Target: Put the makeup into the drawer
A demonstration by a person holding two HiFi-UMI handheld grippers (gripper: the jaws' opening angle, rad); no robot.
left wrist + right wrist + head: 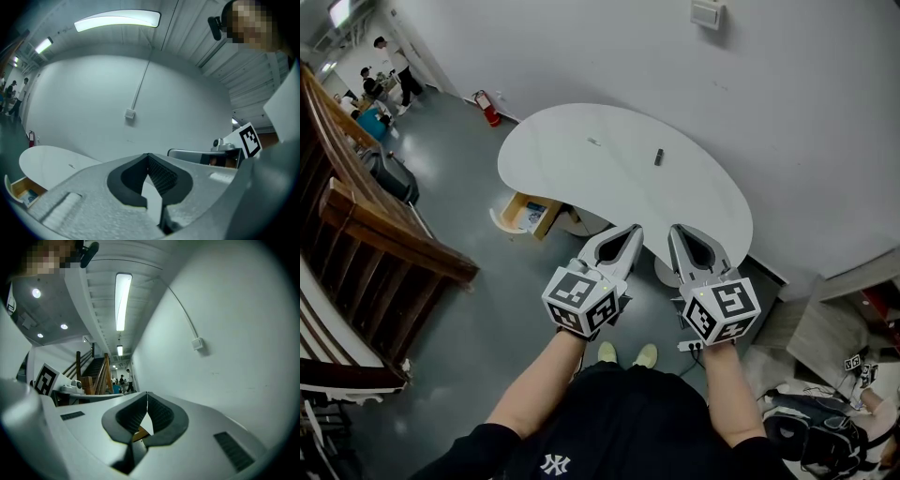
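Note:
A white kidney-shaped table (581, 187) stands against the wall. On it lie a small dark makeup stick (658, 157) and, further left, a tiny pale item (593, 142). Under the table's left end a wooden drawer (528, 214) stands pulled open with something blue inside. My left gripper (635, 230) and right gripper (677, 229) hang side by side, level, in front of the table's near edge. Both are shut and empty. The left gripper view has the left gripper (148, 155) with its jaws together, the table (47, 161) and drawer (21, 191) low left. The right gripper (147, 393) likewise has its jaws together.
A wooden stair rail (384, 234) runs along the left. A red fire extinguisher (488, 109) stands by the far wall, and people (394, 66) are at the far left. Bags (825, 422) lie on the floor at the right. Grey floor lies between me and the table.

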